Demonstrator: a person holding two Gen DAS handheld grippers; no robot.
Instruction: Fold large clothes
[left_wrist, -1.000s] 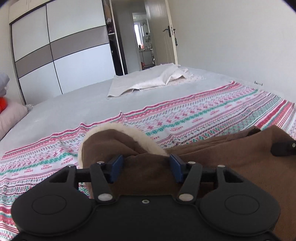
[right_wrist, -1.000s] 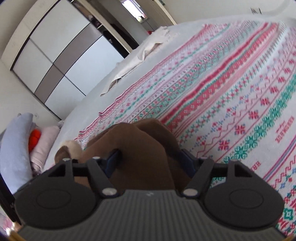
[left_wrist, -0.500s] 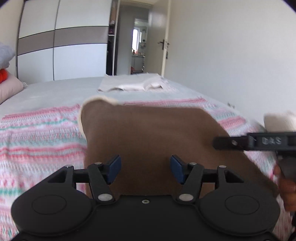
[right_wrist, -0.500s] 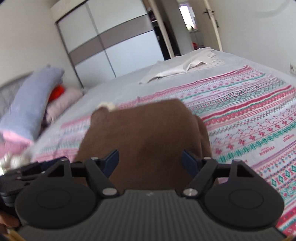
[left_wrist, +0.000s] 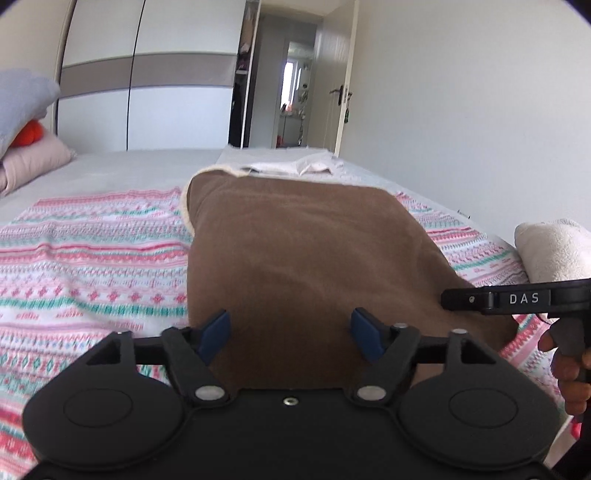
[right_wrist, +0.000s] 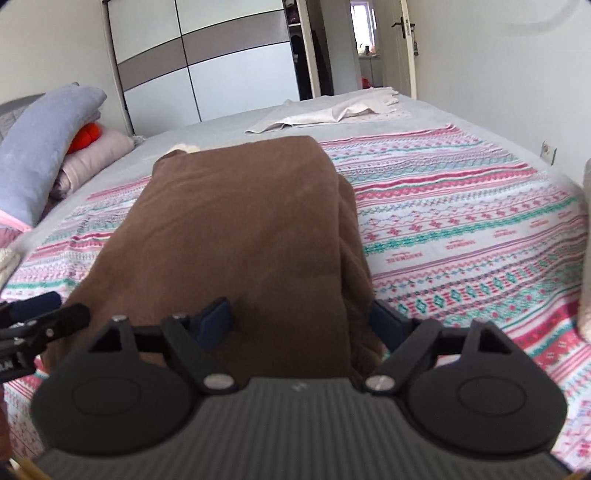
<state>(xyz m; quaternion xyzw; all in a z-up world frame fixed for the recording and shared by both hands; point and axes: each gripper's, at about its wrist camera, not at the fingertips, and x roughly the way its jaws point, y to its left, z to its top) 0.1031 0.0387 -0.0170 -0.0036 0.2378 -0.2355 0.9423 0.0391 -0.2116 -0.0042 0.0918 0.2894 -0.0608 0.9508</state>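
Observation:
A large brown garment (left_wrist: 295, 266) with a cream fleece lining lies folded into a long block on the patterned blanket (left_wrist: 92, 251). It also fills the middle of the right wrist view (right_wrist: 240, 236). My left gripper (left_wrist: 291, 332) is open, its blue pads either side of the garment's near end. My right gripper (right_wrist: 299, 321) is open over the near end too. The right gripper's black arm (left_wrist: 517, 299) shows at the right of the left wrist view.
A pale cloth (right_wrist: 332, 110) lies on the grey bed sheet at the far end. Pillows (right_wrist: 48, 147) and an orange item are stacked at the left. A cream fleece bundle (left_wrist: 554, 251) sits at the right edge. Wardrobe and open door stand beyond the bed.
The brown garment went from a loose heap to a flat folded block on the blanket. Both grippers pulled back and levelled, with the jaws staying apart.

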